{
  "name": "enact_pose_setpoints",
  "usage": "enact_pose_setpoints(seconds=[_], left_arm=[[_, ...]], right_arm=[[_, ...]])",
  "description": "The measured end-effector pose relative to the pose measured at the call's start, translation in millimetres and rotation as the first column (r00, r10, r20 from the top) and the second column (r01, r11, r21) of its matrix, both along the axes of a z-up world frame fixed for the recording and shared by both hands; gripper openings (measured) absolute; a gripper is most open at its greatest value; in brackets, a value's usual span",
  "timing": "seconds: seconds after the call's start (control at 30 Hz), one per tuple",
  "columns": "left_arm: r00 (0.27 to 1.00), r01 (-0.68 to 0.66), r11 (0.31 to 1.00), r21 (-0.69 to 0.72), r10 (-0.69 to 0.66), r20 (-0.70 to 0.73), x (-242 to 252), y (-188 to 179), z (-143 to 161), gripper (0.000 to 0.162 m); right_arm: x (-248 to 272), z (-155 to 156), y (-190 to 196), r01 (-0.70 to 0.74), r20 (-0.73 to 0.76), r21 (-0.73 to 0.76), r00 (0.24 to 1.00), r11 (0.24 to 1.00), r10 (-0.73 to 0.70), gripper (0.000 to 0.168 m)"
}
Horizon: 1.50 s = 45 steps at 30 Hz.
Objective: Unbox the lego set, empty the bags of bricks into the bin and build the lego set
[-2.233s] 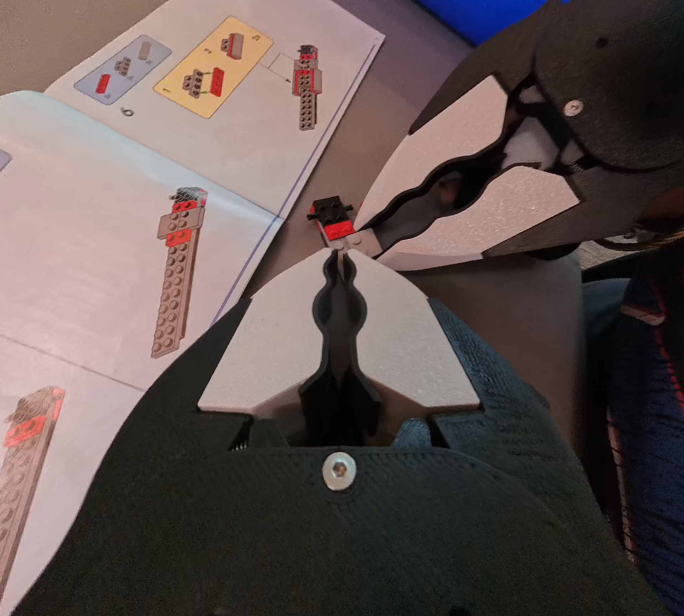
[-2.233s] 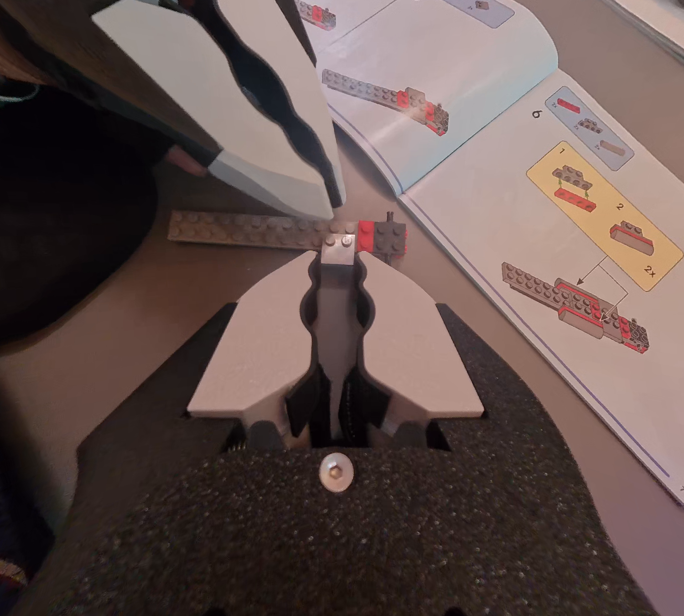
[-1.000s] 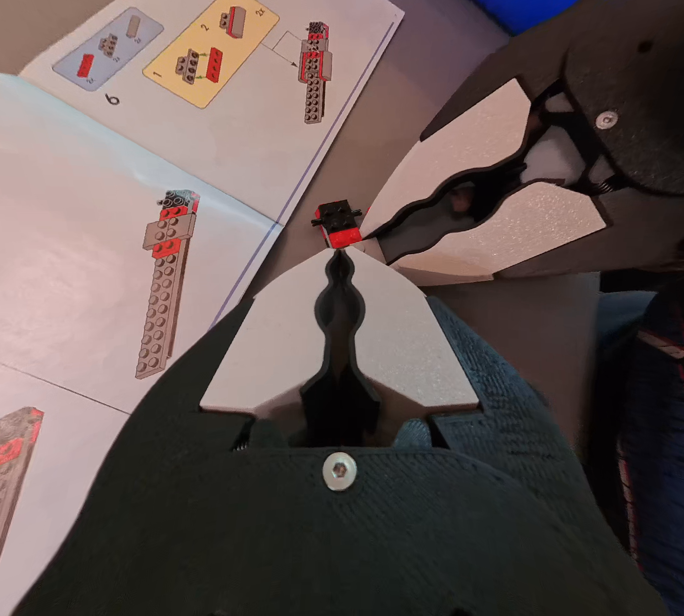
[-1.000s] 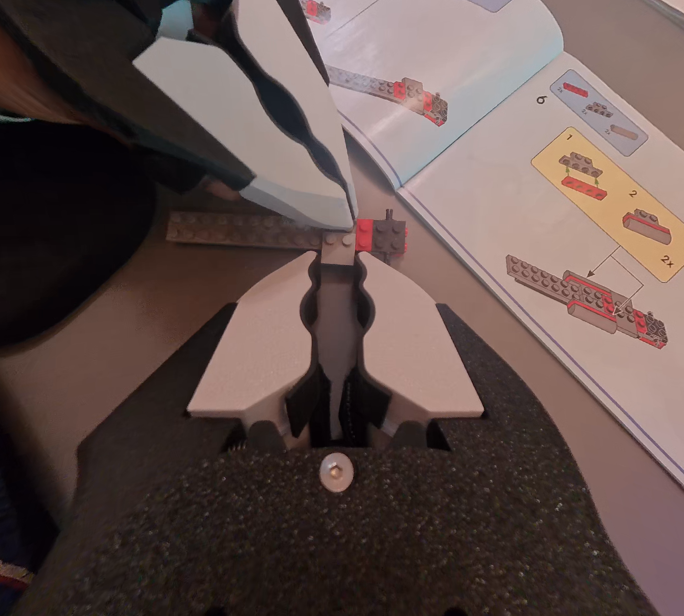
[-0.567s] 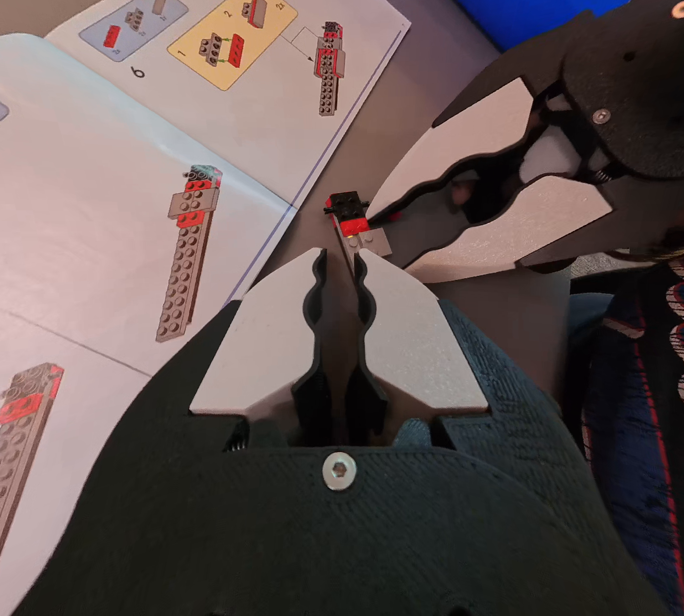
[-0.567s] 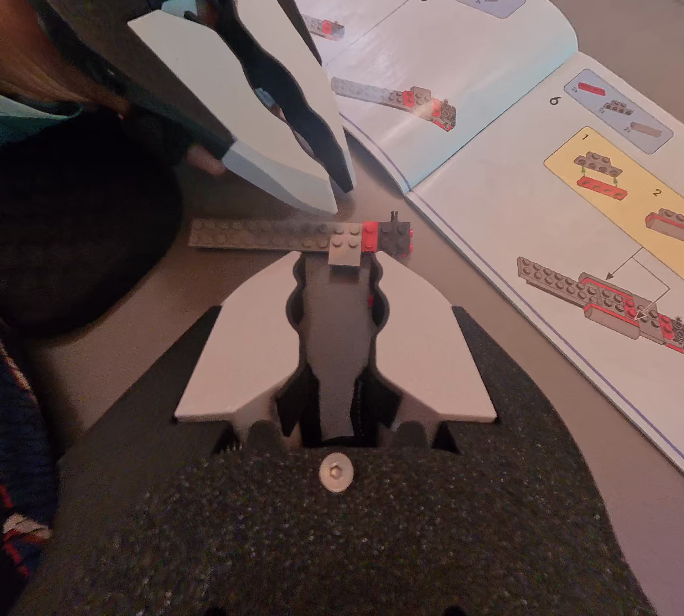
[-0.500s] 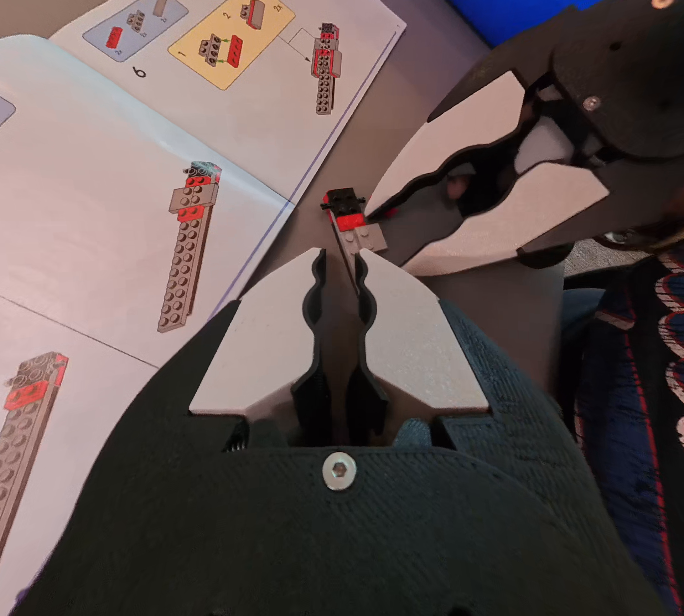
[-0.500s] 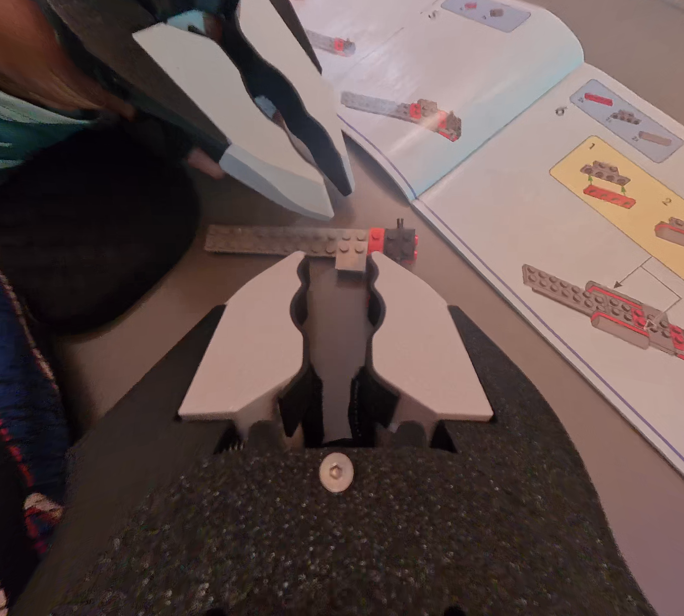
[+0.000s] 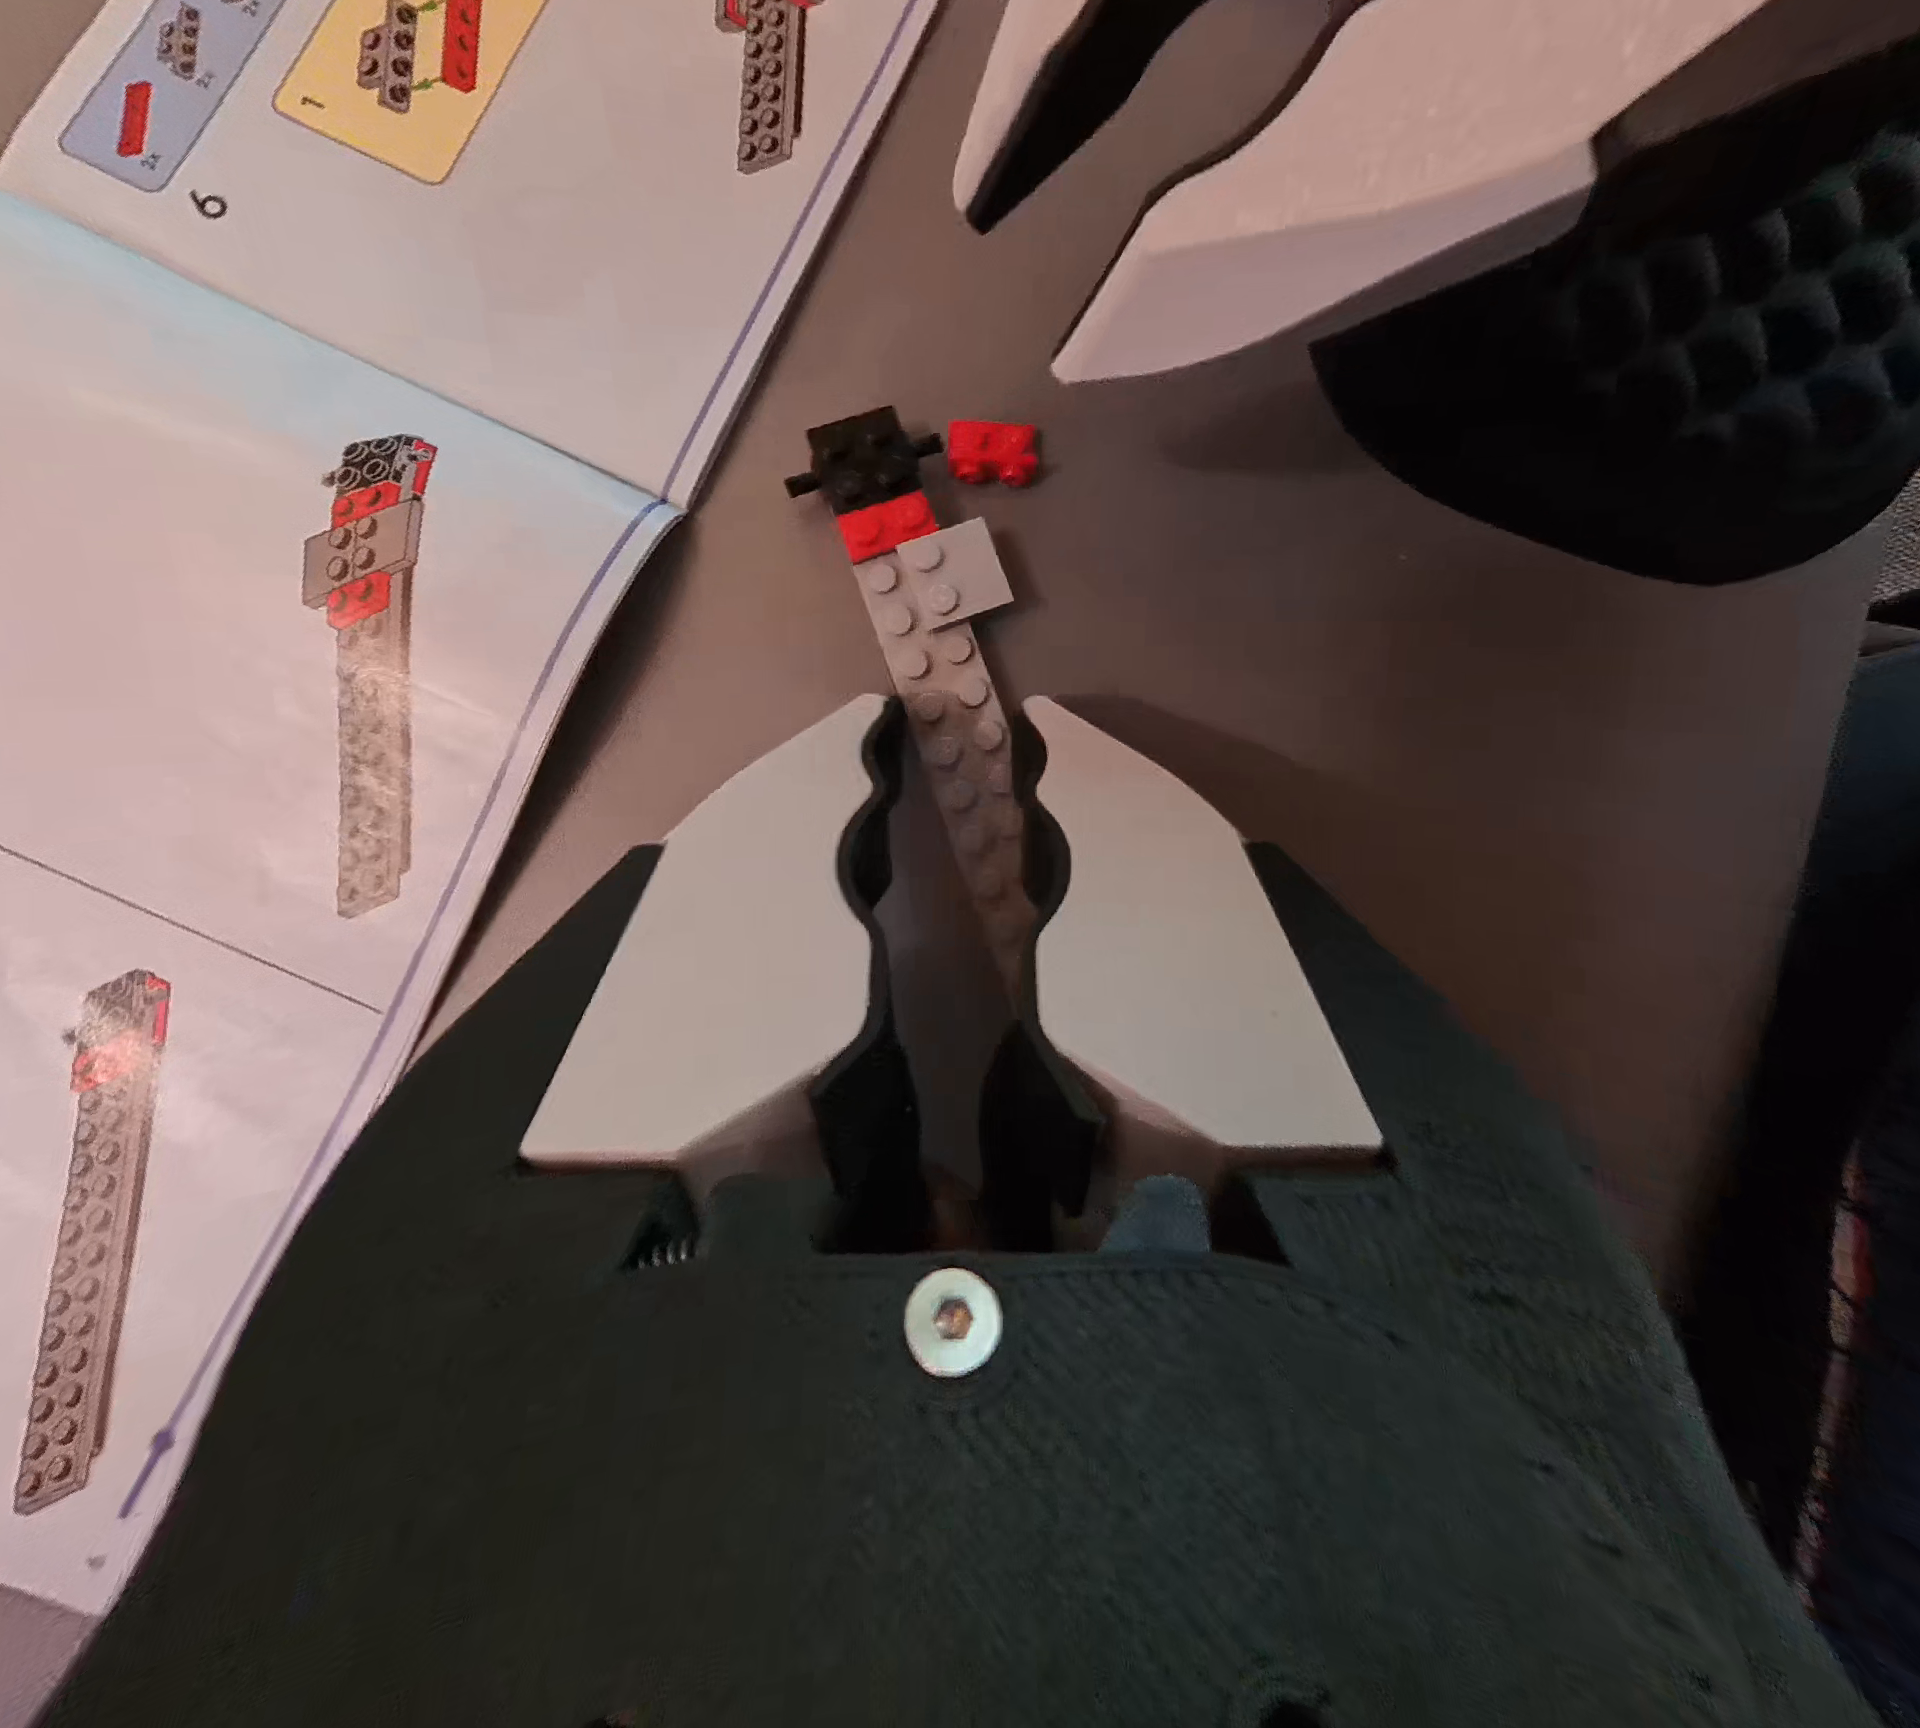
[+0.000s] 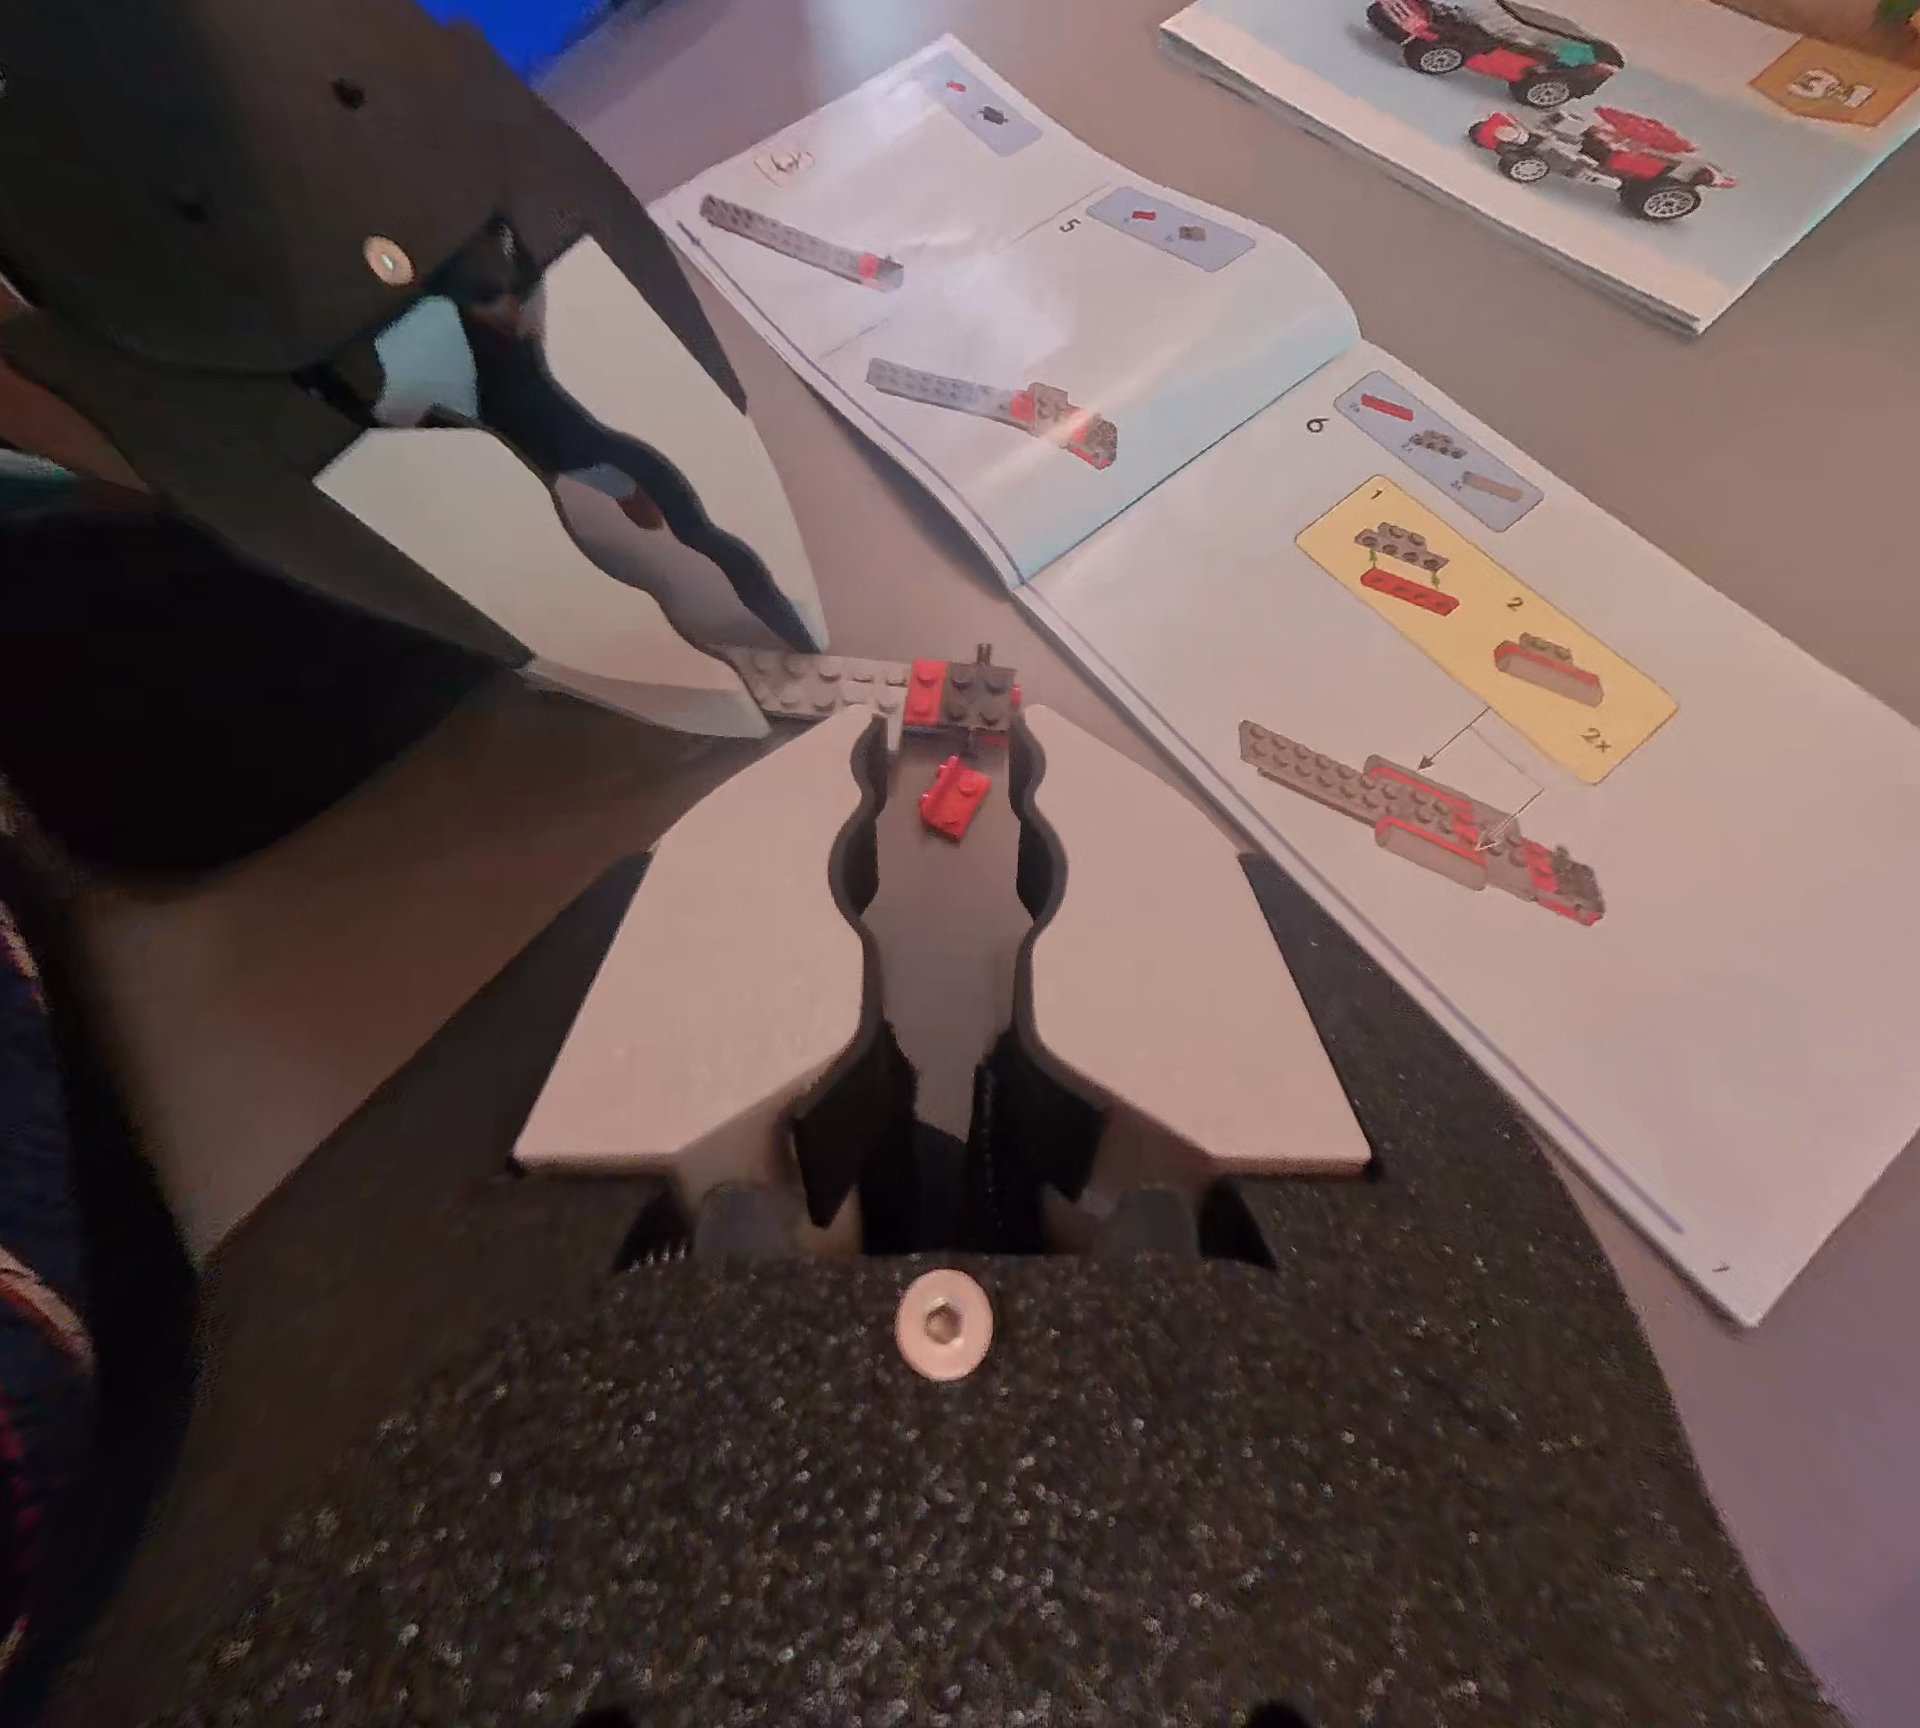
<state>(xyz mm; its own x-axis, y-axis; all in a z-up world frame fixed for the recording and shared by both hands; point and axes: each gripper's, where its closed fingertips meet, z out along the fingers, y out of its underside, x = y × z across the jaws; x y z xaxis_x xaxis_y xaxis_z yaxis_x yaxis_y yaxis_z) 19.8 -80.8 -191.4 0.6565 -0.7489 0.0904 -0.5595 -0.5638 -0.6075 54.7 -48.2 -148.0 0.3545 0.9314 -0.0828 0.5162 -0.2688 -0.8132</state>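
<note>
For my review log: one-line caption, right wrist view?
Open right gripper over loose red piece, beside long grey plate.

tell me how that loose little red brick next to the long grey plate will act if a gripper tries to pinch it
The red brick is tiny and flat, so it probably weighs almost nothing and may skid on the smooth table when nudged. Its hard, glossy plastic looks rigid, not fragile, but could slip or flick out from between the right gripper's wide fingers. It should not roll.
</note>
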Motion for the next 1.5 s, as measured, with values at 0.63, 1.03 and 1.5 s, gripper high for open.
enact_pose_setpoints(seconds=[0.63,1.03,1.5], left_arm=[[0.953,-0.301,0.591,0.749,0.169,0.25,5.2,39.9,148.5,0.017],[0.953,-0.273,0.633,0.724,0.074,0.295,14.2,20.3,151.9,0.023],[0.982,-0.153,0.668,0.728,0.023,0.185,15.8,17.9,131.6,0.019]], right_arm=[[-28.4,123.7,13.5,-0.068,-0.854,-0.29,0.469,0.955,-0.226,0.036],[-26.3,132.1,-7.1,-0.161,-0.866,-0.119,0.499,0.98,-0.024,0.011],[-22.1,119.6,-9.1,-0.138,-0.872,-0.232,0.469,0.963,-0.143,0.011]])
